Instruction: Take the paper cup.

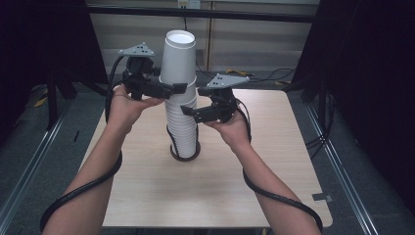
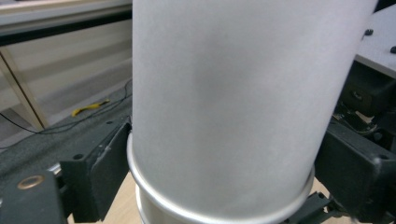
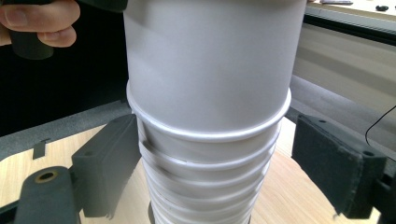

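White paper cups stacked upside down at the table's [image 1: 147, 196] centre.
Left claw [image 1: 180, 88] pinches the top cup [image 1: 177, 56] near its rim; right claw [image 1: 188, 111], from 3 o'clock, stands spread around the stack [image 1: 182, 127] below, pads apart from it.

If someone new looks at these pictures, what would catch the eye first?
A tall stack of white cups stands mid-table on a dark ring. The left gripper clasps the top cup near its rim, and the right gripper straddles the stack lower down, its pads not touching.
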### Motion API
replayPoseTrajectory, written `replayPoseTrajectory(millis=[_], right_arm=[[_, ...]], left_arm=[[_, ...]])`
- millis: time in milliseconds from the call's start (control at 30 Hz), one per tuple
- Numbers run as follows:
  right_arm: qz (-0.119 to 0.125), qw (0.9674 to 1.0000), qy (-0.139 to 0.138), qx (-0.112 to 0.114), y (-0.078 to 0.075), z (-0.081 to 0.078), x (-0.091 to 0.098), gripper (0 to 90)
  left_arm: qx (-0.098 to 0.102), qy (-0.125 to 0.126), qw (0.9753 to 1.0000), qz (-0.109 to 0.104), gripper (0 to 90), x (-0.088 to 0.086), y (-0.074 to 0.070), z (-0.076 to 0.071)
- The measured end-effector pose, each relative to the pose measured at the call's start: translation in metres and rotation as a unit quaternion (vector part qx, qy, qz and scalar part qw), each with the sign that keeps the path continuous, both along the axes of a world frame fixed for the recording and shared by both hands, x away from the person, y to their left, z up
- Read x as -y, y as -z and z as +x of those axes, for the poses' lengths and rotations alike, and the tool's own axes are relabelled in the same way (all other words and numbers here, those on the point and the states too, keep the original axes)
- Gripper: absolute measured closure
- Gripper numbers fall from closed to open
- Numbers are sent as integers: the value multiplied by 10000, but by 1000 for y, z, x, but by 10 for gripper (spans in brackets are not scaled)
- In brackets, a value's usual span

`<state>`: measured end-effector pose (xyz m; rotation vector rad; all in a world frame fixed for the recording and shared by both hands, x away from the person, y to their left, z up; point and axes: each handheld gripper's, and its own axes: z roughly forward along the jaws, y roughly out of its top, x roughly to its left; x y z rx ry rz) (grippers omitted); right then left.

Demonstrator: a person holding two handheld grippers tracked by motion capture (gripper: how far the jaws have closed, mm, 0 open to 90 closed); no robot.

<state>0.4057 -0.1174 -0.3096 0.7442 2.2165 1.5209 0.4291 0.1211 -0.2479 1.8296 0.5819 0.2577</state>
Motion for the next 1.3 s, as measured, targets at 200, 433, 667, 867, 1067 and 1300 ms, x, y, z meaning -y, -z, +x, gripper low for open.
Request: replayPoseTrajectory(millis=[200,433,667,867,1067,1300], right_arm=[[-12,10000,13,-7,0,0,1,145],[-13,10000,51,-36,2,1,3,143],[-25,10000,12,-55,3,1,3,139],[-43,10000,6,-67,3,1,3,137],[-55,10000,-13,-64,3,1,2,137],[-45,10000,-8,-80,3,1,2,137]], left_arm=[[22,-16,9999,-167,117,-2,2,1],[41,5,9998,-211,128,-2,2,0],[73,-14,9996,-287,135,-4,-1,0],[121,-25,9994,-320,134,-6,-6,-1],[156,-14,9991,-404,134,-6,-10,-2],[216,-19,9987,-458,136,-8,-17,-3]])
